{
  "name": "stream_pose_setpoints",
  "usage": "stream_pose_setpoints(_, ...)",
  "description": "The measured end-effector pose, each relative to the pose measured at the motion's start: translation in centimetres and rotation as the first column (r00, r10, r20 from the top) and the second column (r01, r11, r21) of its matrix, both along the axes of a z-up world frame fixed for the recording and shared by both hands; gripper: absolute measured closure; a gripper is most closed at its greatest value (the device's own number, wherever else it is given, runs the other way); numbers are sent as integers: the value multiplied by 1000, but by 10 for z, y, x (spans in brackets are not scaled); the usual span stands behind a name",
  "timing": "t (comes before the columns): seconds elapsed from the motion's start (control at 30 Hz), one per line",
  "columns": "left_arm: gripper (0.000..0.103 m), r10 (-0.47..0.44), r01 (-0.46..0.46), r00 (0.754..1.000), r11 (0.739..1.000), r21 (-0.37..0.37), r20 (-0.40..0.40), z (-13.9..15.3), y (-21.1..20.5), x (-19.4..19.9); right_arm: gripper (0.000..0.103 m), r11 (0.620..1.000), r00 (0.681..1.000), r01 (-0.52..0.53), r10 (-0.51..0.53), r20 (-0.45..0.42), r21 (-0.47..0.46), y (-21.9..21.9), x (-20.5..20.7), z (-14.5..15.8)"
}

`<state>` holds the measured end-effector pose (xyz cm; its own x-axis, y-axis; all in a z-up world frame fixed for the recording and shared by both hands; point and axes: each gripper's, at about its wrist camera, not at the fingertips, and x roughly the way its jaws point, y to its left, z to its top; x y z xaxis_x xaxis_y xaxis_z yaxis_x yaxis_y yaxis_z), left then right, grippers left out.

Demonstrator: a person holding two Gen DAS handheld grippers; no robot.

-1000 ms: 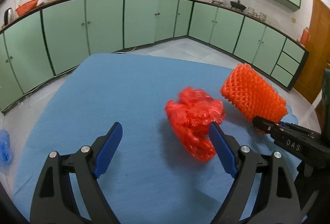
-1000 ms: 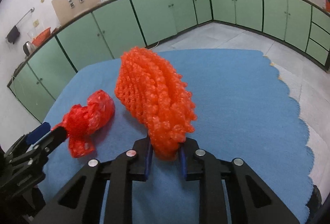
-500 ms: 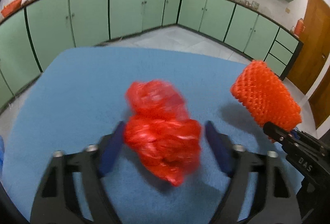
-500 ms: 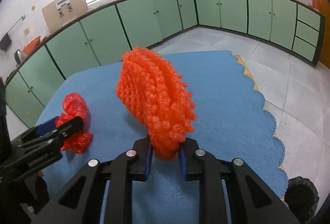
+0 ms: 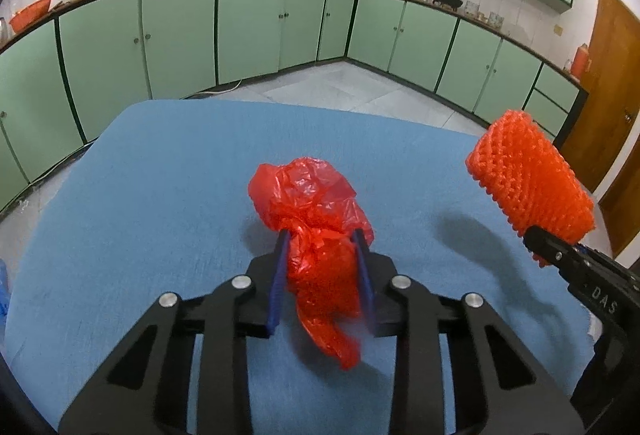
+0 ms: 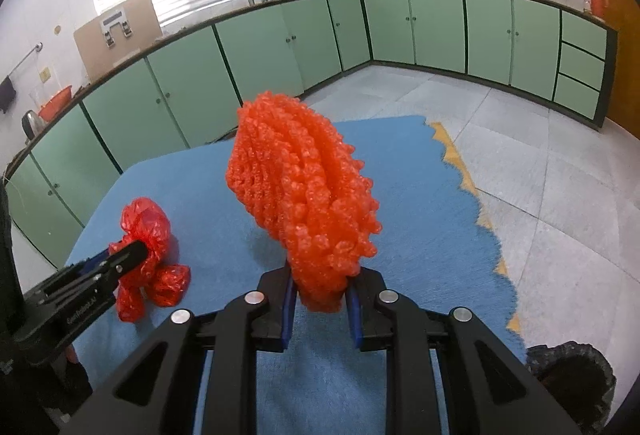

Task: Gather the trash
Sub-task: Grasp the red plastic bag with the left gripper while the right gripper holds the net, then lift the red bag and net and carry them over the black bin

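Only the right wrist view shows the black bin (image 6: pixel 572 375) — beside the blue cloth (image 6: pixel 420 235)

A blue cloth-covered table (image 5: pixel 160 195) carries a crumpled red plastic bag (image 5: pixel 316 203).

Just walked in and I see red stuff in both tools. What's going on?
A person is collecting trash off a blue cloth with two handheld grippers. The right gripper holds an orange foam net clear of the cloth. The left gripper is closing its fingers on a crumpled red bag.
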<state>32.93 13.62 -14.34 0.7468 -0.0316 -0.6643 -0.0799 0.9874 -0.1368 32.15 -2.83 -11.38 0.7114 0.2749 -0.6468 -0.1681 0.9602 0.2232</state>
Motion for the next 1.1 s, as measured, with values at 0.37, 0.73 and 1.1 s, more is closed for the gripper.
stream_pose_setpoints(0.37, 78, -90, 94, 990, 995, -34, 108, 38, -41, -60, 82, 1000, 998, 17, -18, 54, 17, -33, -52, 31)
stream_pose_setpoints(0.73, 78, -255, 263, 955, 964, -37, 151, 53, -124, -109, 82, 995, 992, 99, -99, 82, 8, -95, -119, 52)
stream_pose_setpoints(1.1, 78, -454, 465, 875, 885, -32, 168, 47, -230, -152, 82, 964, 962, 264, -262, 80, -14, -187, -188, 49)
